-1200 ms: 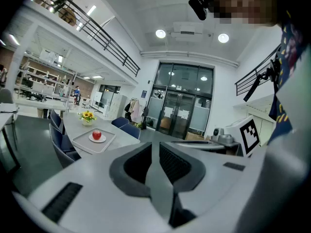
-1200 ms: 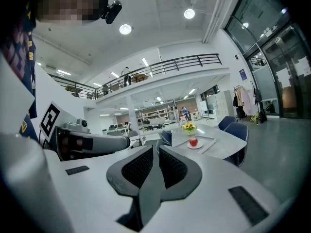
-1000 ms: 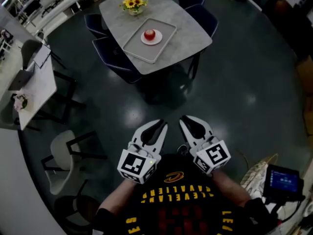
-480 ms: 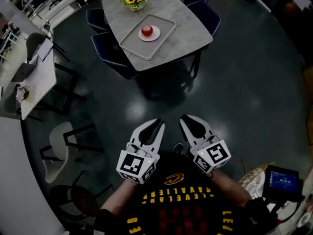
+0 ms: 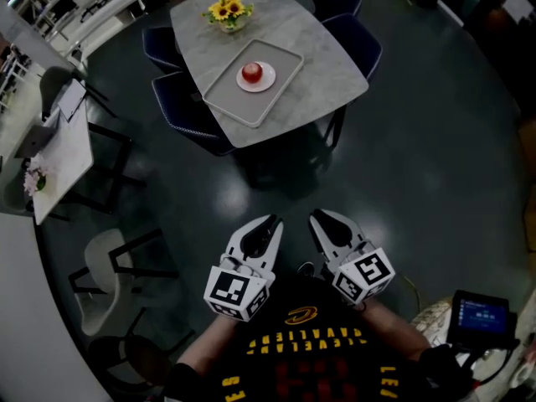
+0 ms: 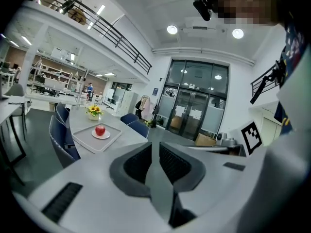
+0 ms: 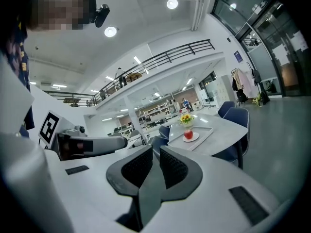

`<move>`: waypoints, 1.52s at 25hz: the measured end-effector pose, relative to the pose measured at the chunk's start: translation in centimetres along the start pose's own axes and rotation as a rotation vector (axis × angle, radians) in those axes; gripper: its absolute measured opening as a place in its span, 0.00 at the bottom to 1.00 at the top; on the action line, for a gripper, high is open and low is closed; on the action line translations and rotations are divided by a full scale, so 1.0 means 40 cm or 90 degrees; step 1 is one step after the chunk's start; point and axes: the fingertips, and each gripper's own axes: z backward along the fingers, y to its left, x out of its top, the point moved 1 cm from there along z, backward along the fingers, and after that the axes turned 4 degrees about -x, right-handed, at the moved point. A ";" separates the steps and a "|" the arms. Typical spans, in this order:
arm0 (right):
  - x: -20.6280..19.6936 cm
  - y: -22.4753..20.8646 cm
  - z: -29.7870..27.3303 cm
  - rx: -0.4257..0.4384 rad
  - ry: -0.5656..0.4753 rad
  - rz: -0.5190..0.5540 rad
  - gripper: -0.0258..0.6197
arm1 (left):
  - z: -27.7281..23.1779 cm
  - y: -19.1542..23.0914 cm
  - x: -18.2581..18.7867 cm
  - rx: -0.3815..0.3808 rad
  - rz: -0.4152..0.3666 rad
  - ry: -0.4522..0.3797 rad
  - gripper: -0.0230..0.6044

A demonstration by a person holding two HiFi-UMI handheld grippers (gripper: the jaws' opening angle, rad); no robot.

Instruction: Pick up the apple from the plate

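While held side by side just ahead of jersey (image 5: 295,346), left tongs (image 5: 271,222) and right tongs (image 5: 317,217) point forward, each slightly parted, empty. Apple (image 5: 251,73) on plate (image 5: 266,82) in tray (image 5: 228,100) on far surface (image 5: 328,57), well apart. Forearms (image 5: 207,346) mostly hidden behind marker cubes and jersey.

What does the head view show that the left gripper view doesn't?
Head view only: top-down layout, with the left gripper and right gripper side by side near the shirt, dark floor between them and the table, and a lit screen at lower right.
Left gripper view only: glass doors, ceiling lights, balcony rail, and its own jaws slightly apart with nothing between them.
Both: apple on the plate in the tray, flowers behind.
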 end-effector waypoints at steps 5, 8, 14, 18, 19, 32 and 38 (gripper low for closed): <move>0.032 -0.047 -0.139 -0.022 0.007 -0.038 0.12 | -0.074 0.127 0.062 -0.023 -0.001 -0.003 0.12; 0.048 -0.052 -0.202 -0.040 0.012 -0.052 0.12 | -0.094 0.199 0.091 -0.034 0.005 -0.003 0.12; 0.070 -0.080 -0.323 -0.080 0.021 -0.088 0.12 | -0.144 0.339 0.140 -0.053 0.018 -0.011 0.12; 0.085 -0.113 -0.374 -0.094 0.027 -0.095 0.12 | -0.190 0.403 0.156 -0.056 0.031 -0.005 0.12; 0.088 -0.115 -0.380 -0.098 0.028 -0.097 0.12 | -0.193 0.413 0.159 -0.057 0.040 -0.002 0.12; 0.180 -0.380 -0.531 -0.026 0.039 -0.159 0.12 | -0.440 0.477 0.222 0.016 0.046 -0.002 0.12; 0.238 -0.478 -0.562 0.024 0.067 -0.153 0.12 | -0.512 0.506 0.240 0.091 0.049 0.011 0.12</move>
